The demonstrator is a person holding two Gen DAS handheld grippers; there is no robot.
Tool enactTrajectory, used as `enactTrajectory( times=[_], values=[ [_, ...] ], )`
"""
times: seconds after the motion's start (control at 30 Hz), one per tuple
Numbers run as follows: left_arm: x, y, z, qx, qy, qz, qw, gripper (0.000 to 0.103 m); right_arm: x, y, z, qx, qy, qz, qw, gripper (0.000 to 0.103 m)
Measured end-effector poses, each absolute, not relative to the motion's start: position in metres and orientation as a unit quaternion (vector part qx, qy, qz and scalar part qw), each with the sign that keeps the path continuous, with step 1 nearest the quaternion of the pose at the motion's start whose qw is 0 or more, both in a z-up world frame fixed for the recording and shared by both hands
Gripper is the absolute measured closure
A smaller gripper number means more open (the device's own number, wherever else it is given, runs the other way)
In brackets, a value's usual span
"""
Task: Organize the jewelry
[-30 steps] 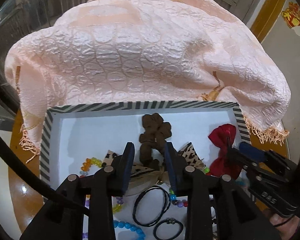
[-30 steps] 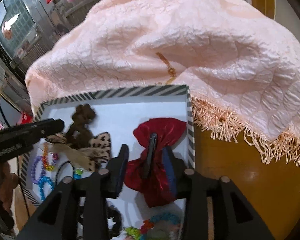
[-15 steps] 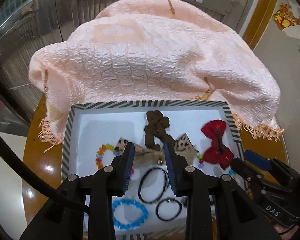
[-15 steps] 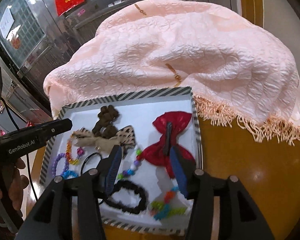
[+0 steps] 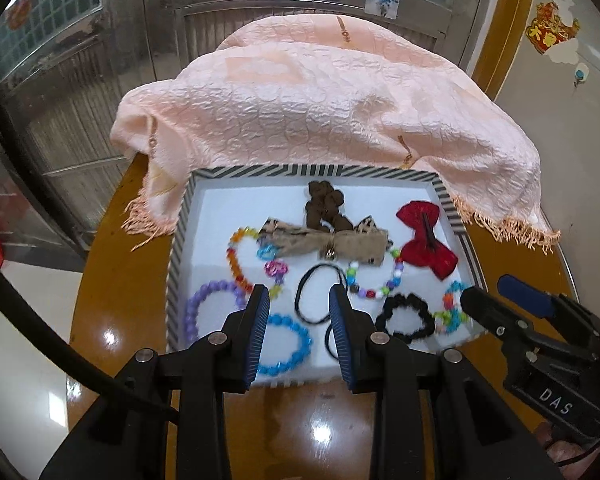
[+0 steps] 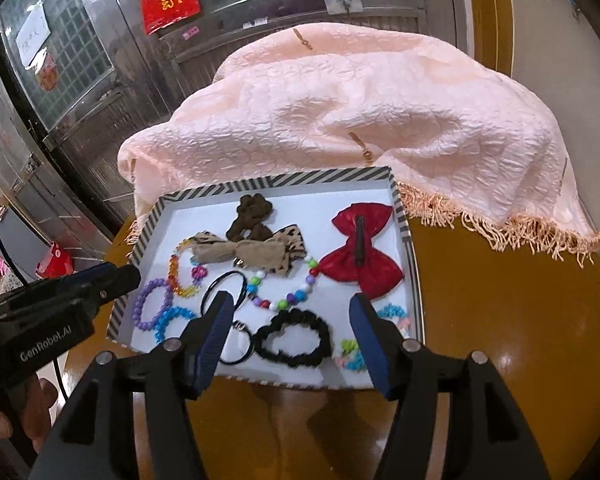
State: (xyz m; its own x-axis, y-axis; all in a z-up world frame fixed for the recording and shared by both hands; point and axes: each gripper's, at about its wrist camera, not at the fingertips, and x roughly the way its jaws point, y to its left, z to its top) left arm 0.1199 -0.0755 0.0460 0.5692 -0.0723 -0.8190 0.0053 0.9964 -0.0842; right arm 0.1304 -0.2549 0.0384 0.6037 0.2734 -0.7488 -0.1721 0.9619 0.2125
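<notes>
A striped-rim tray (image 5: 260, 170) (image 6: 272, 180) with a white floor holds the jewelry: a red bow (image 5: 426, 238) (image 6: 360, 254), a leopard-print bow (image 5: 328, 242) (image 6: 248, 254), a brown scrunchie (image 5: 324, 208) (image 6: 250, 220), a black scrunchie (image 5: 406, 318) (image 6: 294, 338), thin black hair ties (image 5: 318, 294), and several bead bracelets in purple (image 5: 210, 306), blue (image 5: 288, 346) and mixed colours (image 6: 284, 294). My left gripper (image 5: 299, 294) is open and empty above the tray's near edge. My right gripper (image 6: 290, 302) is wide open and empty over the black scrunchie.
A pink quilted cloth (image 5: 324, 96) (image 6: 364, 108) with a fringe is heaped behind the tray on the round brown table (image 6: 500, 308). Metal doors and glass blocks stand behind. Each gripper shows in the other's view, the right (image 5: 540, 344) and the left (image 6: 60, 300).
Both grippers have pulled back and up from the tray, so the whole tray now shows. The right gripper has let go of the red bow and opened wide. The left has opened somewhat.
</notes>
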Motion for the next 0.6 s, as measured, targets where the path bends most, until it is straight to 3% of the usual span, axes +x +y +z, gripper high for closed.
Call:
enactTrajectory(
  times=[0.6],
  values=[
    [0.067, -0.066, 0.073, -0.018, 0.431, -0.005, 0.902, 0.074, 0.087, -0.241, 0.057, 0.055, 0.407, 0.127, 0.903, 0.035]
  ],
)
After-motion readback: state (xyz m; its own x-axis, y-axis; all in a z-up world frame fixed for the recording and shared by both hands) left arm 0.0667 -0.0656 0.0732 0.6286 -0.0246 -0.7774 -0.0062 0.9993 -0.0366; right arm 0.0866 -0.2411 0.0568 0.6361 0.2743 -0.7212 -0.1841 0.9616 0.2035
